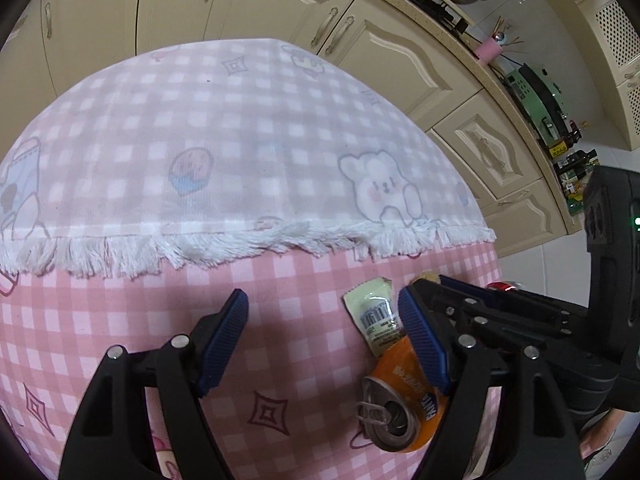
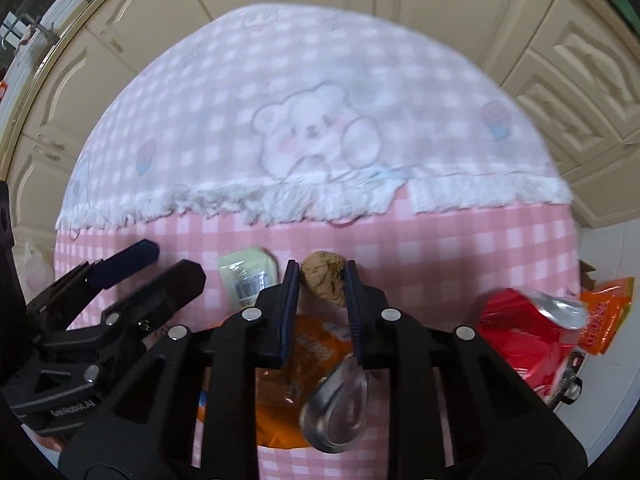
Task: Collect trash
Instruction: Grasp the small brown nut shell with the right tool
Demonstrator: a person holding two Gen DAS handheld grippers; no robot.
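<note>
Hidden and unclear parts

The orange can (image 1: 404,396) lies partly behind the left gripper's (image 1: 324,336) right finger; the pale sachet's (image 1: 374,316) print is too small to read. The right wrist view is blurred, and its edge crops the orange wrapper (image 2: 608,312).

Pink gingham and bright trash

Tablecloth (image 1: 120,320) pink-white checked; orange can (image 1: 404,400); red can (image 2: 520,336); pale green packet (image 2: 246,276); brown lump (image 2: 324,282).
</note>
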